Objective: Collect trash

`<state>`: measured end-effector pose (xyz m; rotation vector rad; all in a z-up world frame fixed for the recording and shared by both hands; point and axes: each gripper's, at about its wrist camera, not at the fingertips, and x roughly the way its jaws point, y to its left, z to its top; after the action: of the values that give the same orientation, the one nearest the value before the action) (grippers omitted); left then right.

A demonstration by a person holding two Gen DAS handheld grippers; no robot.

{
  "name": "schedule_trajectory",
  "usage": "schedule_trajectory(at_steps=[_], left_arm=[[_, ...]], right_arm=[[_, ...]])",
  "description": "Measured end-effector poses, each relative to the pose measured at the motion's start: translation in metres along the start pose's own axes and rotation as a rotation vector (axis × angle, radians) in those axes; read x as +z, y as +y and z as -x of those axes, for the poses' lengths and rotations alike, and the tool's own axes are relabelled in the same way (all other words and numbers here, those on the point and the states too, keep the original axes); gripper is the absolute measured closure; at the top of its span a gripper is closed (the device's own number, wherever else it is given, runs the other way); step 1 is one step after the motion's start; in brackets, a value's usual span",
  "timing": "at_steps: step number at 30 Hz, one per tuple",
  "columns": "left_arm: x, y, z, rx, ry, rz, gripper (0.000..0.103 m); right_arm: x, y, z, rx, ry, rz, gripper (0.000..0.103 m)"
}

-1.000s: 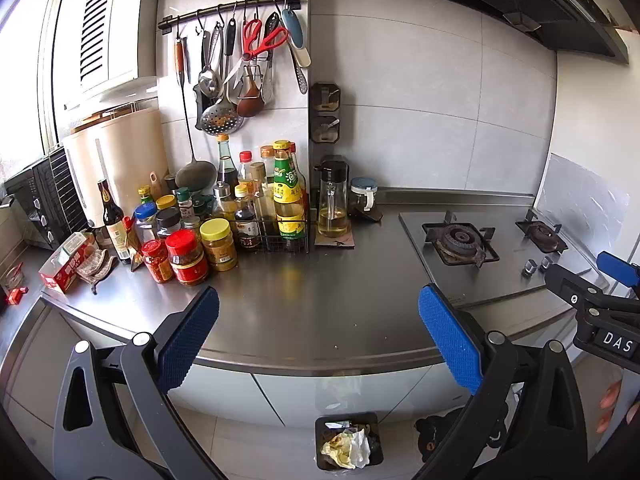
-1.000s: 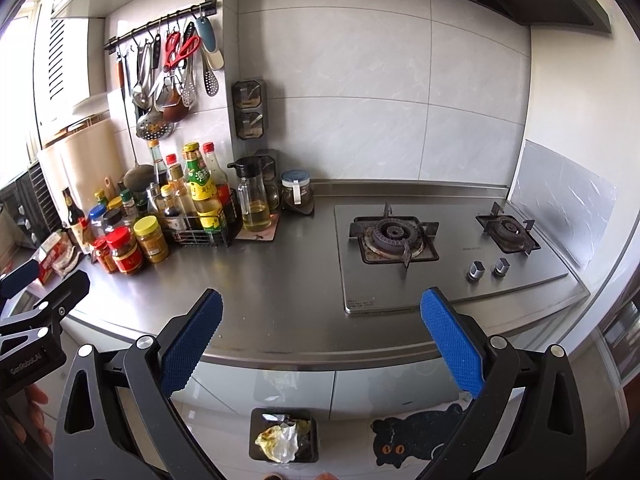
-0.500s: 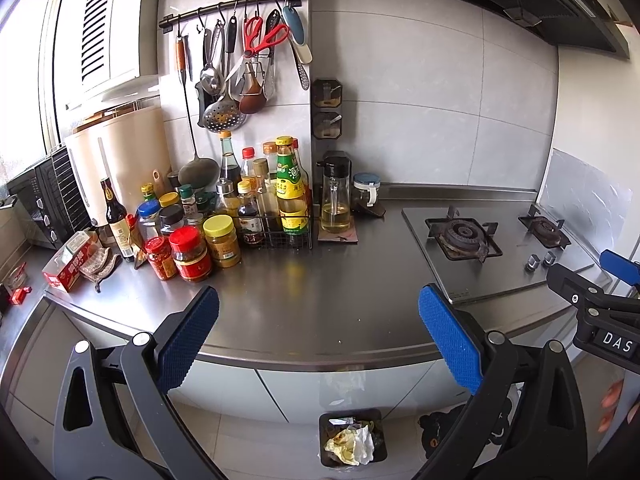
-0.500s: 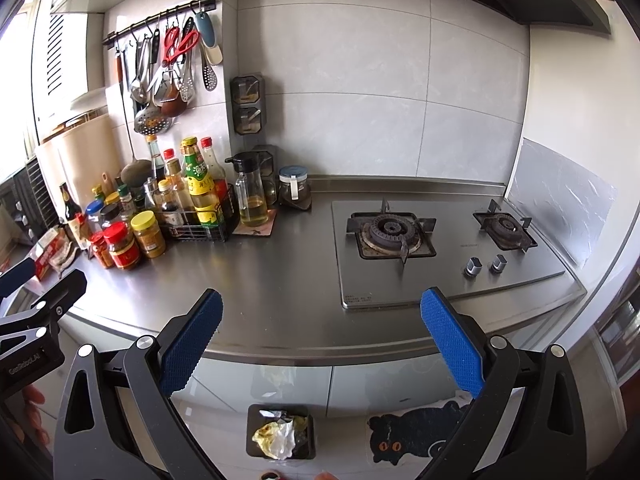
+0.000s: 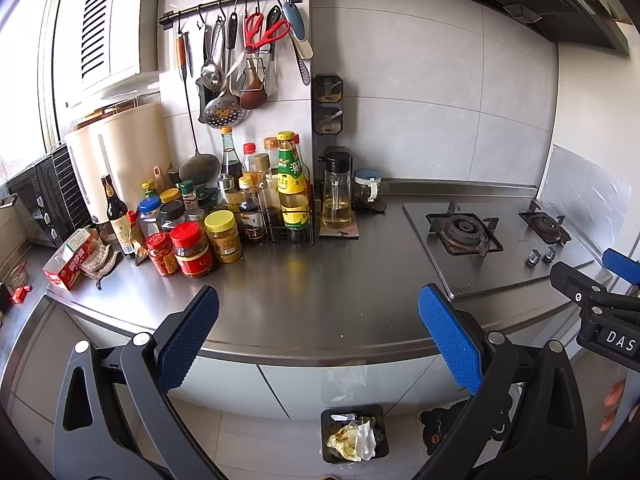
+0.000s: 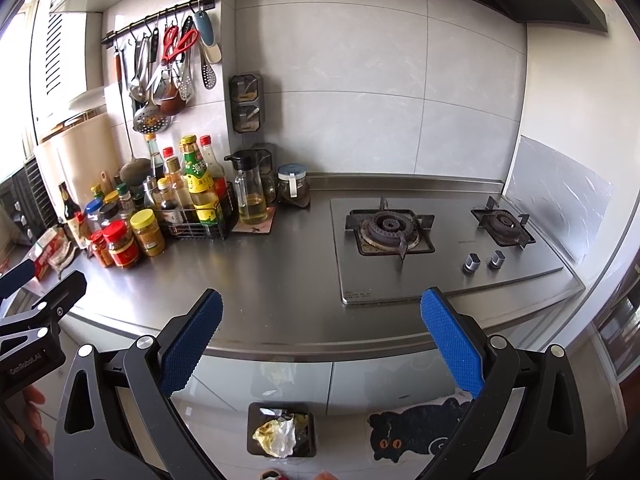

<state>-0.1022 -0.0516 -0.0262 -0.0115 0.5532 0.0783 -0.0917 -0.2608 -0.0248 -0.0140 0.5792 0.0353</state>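
A black trash bin (image 5: 354, 434) stands on the floor below the steel counter (image 5: 304, 304), holding crumpled yellow and white paper; it also shows in the right wrist view (image 6: 280, 430). My left gripper (image 5: 318, 340) is open and empty, held in front of the counter's front edge above the bin. My right gripper (image 6: 320, 340) is open and empty too, at the same height to its right. I see no loose trash on the counter's middle. Each gripper's side shows at the edge of the other's view.
Many sauce bottles and jars (image 5: 224, 216) crowd the counter's back left, with a red box (image 5: 70, 258) and a rag at far left. A gas hob (image 6: 436, 240) takes the right. Utensils hang on a wall rail (image 5: 236, 0). A cat-shaped mat (image 6: 416, 432) lies on the floor.
Both grippers have drifted slightly up and back from the counter, so the bin sits a little higher in view. Both stay open and empty.
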Motion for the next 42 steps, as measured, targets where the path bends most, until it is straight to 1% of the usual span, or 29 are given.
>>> schedule_trajectory(at_steps=[17,42], left_arm=[[0.0012,-0.0003,-0.0004,0.001,0.001,0.000,0.008],[0.0015,0.0014,-0.0055,0.001,0.009,-0.009,0.008]], right_arm=[[0.0026,-0.0001,0.0040,-0.008,-0.009,-0.005,0.003],[0.0017,0.0013,0.0007,-0.010,0.005,-0.004,0.003]])
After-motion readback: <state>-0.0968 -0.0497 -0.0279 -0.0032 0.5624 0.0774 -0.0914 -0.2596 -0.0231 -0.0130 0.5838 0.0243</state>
